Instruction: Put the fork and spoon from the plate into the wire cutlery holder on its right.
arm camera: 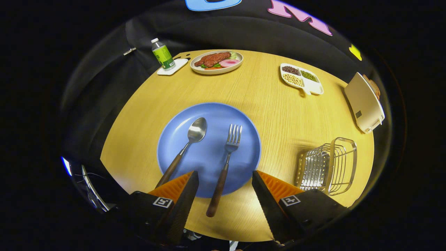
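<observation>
The worktop (pixel 264 104) is a pale wood-grain board with a matte finish. Near its front edge sits one round blue plate (pixel 209 164), smooth and shallow. Two pieces of cutlery lie on it, side by side and apart, both with polished metal heads and dark wooden handles.

The spoon (pixel 186 148) lies on the left half of the plate, its oval bowl towards the far edge of the worktop and its long axis slanting, so the handle runs back and leftwards off the plate rim. The fork (pixel 225 164) lies on the right half, four tines pointing to the far edge, its long axis nearly straight front to back. Its handle crosses the plate's near rim and ends over bare wood.

The claw (pixel 225 184) is spread wide and pinches nothing. Its two ridged fingers stand either side of the fork handle without touching it.

Right of the plate, near the right edge, stands one wire cutlery holder (pixel 329 165), a shiny metal cage of thin bars with a perforated section inside.

At the far edge there is one oval dish of meat and vegetables (pixel 216 61). Left of it stands one small plastic bottle (pixel 162 54) on a white square coaster (pixel 174 67). Towards the far right corner rests one white divided tray (pixel 302 78) holding three kinds of beans, and beyond it one cream toaster (pixel 364 103).
</observation>
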Action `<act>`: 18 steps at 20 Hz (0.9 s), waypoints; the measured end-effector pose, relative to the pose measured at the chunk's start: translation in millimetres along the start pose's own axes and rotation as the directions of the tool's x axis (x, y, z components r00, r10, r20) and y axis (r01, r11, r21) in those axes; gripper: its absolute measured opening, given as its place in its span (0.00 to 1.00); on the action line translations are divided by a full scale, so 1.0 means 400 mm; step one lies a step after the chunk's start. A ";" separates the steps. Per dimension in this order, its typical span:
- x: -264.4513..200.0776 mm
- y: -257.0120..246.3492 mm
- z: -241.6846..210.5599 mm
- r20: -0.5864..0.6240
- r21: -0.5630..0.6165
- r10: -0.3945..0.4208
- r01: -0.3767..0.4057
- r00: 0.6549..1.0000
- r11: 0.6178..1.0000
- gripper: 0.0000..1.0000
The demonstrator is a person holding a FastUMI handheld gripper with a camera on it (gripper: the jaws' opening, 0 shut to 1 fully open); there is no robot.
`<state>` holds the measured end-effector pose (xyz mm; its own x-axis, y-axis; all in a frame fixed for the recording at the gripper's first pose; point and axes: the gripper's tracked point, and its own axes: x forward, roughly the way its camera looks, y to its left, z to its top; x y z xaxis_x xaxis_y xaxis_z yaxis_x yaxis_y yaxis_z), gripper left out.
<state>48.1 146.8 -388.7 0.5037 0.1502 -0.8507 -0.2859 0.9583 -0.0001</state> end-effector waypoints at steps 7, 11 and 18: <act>0.039 -0.008 0.027 0.009 -0.024 -0.043 0.044 0.999 0.999 0.92; 0.038 0.004 0.027 0.010 -0.021 -0.042 0.043 0.999 0.999 0.91; 0.085 0.038 -0.011 -0.060 -0.035 -0.032 0.030 0.998 0.999 0.71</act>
<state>57.2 165.3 -420.0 0.4625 0.1040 -0.8805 -0.2986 0.9534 -0.0443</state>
